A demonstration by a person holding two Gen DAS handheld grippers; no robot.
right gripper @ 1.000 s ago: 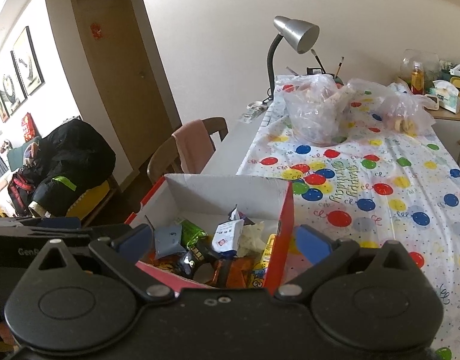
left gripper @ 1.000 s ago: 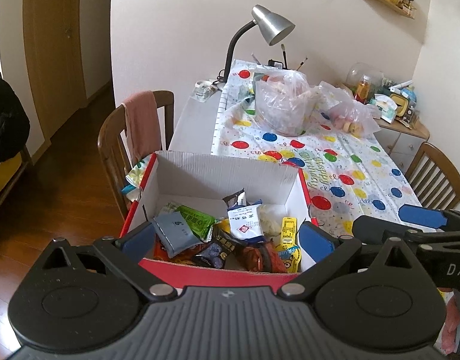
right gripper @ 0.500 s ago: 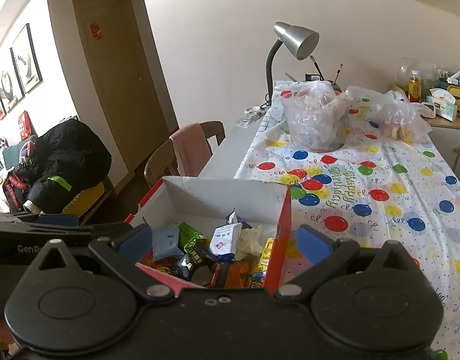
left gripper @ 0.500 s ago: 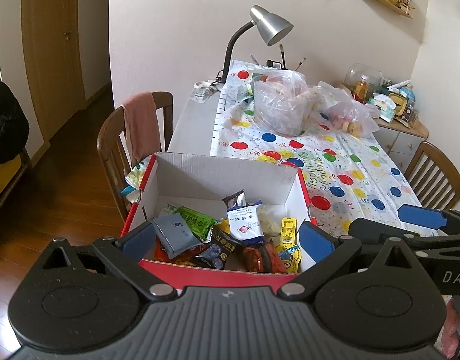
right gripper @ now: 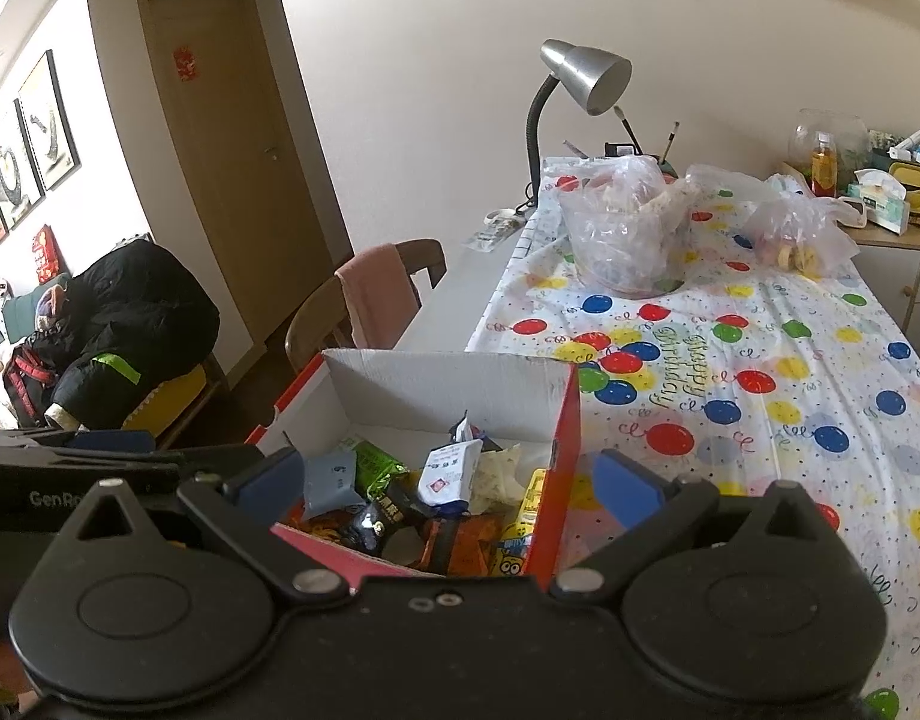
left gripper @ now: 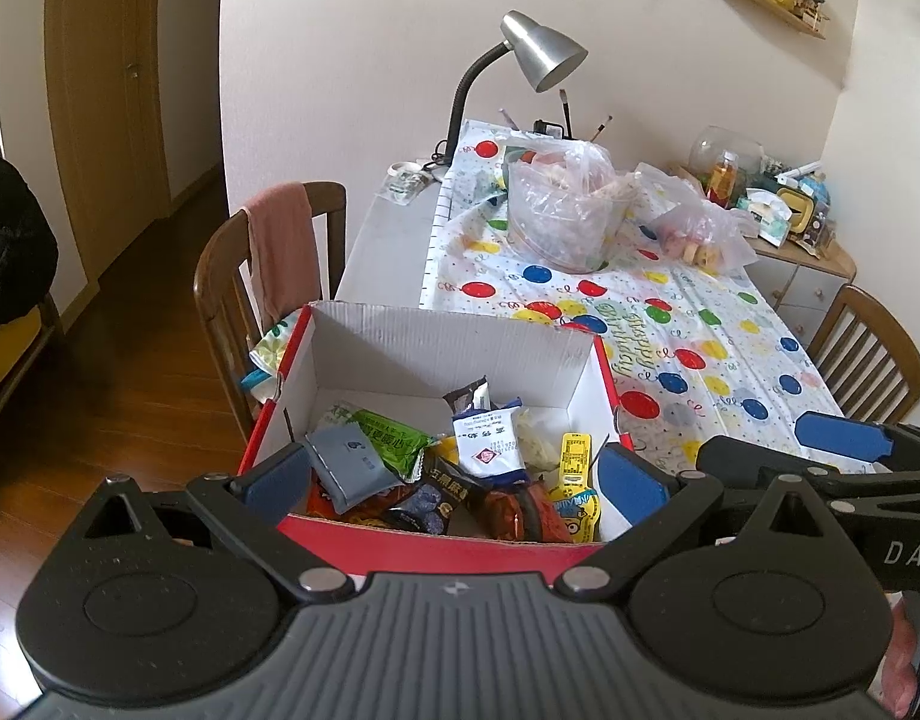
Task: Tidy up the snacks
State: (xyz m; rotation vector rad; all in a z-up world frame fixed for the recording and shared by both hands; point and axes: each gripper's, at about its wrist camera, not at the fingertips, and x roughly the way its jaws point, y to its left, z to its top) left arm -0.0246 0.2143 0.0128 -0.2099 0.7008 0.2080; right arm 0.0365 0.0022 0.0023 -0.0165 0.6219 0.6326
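Note:
A red cardboard box with white inner walls stands at the near end of the table. Several snack packets lie in it: a grey packet, a green packet, a white packet, a yellow one. My left gripper hovers open just in front of the box, nothing between its blue pads. My right gripper is open too, straddling the box's right wall; it also shows in the left wrist view as the right gripper.
The balloon-print tablecloth covers the table. Two plastic bags of food and a silver desk lamp stand at the far end. A chair with a pink cloth is left of the box, another chair on the right.
Both views have risen and pulled back slightly from the box. Both grippers stay open; the box and packets have not moved.

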